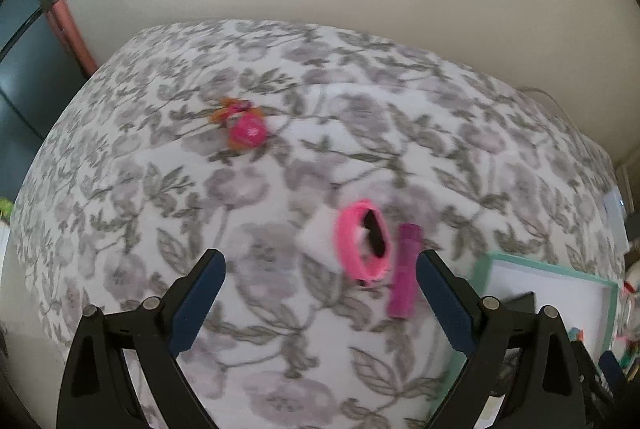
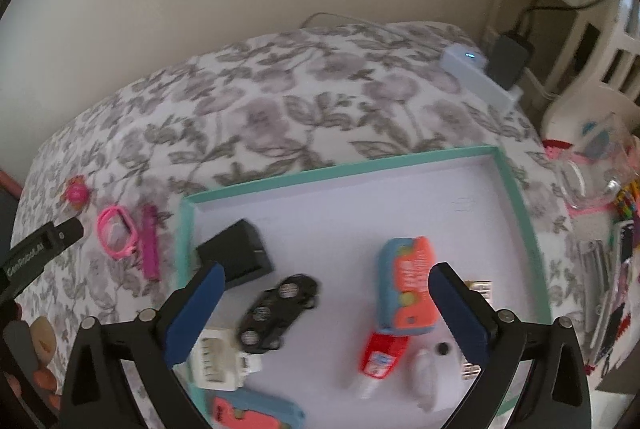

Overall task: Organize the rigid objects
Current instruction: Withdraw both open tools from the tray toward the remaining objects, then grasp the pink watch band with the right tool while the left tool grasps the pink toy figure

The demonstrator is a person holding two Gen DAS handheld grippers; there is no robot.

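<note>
On the floral bedspread lie a pink ring-shaped band, a purple stick beside it and a small pink and orange toy farther off. My left gripper hovers open above the spread, just short of the band and stick, holding nothing. My right gripper is open over the teal-rimmed tray, nothing between its fingers. In the tray lie a black block, a black fidget spinner, an orange and blue case, a red glue bottle and a white plug.
A white power strip with a black adapter sits at the bed's far right corner. Clutter of clear cups and coloured items crowds the right side. A wall runs behind the bed. The left gripper's body shows at the left edge of the right wrist view.
</note>
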